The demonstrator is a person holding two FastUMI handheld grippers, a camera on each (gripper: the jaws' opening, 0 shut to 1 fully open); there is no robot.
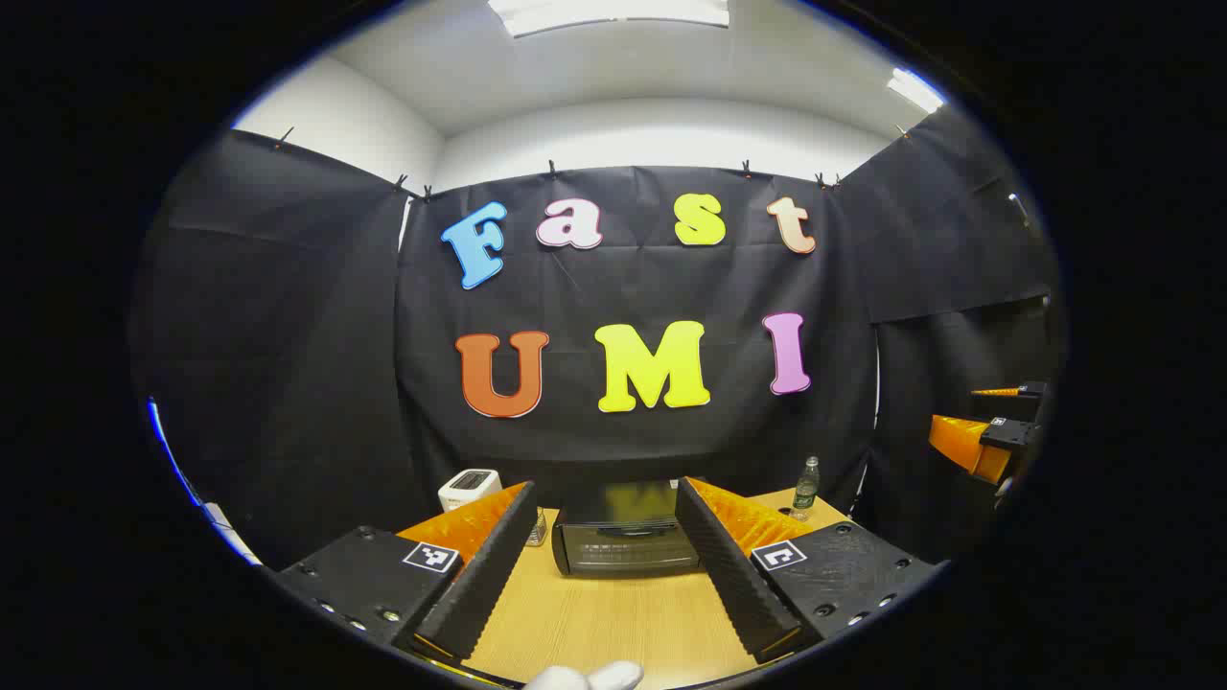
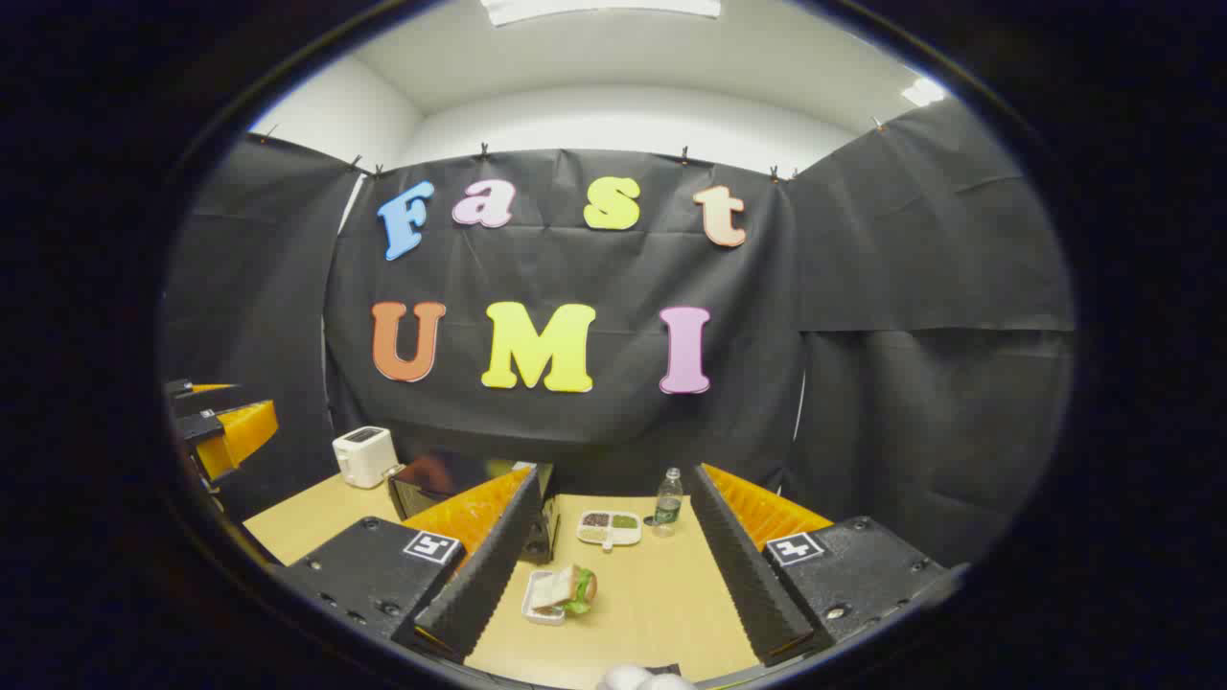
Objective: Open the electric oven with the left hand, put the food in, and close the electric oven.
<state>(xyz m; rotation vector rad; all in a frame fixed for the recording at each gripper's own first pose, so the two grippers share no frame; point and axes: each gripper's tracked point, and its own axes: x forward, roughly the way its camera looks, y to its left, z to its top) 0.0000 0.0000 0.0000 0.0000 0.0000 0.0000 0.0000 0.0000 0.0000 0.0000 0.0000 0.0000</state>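
The left hand-held gripper (image 1: 613, 575) hangs above the wooden surface (image 1: 613, 623) with its fingers spread wide and nothing between them, pointed straight at the oven (image 1: 625, 541), whose door looks shut. The right hand-held gripper (image 2: 613, 565) is likewise spread and empty, aimed at the sandwich (image 2: 566, 589) lying on a small white tray near the front of the surface, to the right of the oven. The step in hand seems to be reaching for the oven door: it would be best to bring the left fingers in level with the handle at the door's top edge, close on it squarely, then pull down along the hinge's arc rather than straight back, so the oven does not slide. Counting: one oven, one sandwich, one white toaster (image 2: 364, 455), one divided snack dish (image 2: 610, 527), one bottle (image 2: 668, 503), two grippers.
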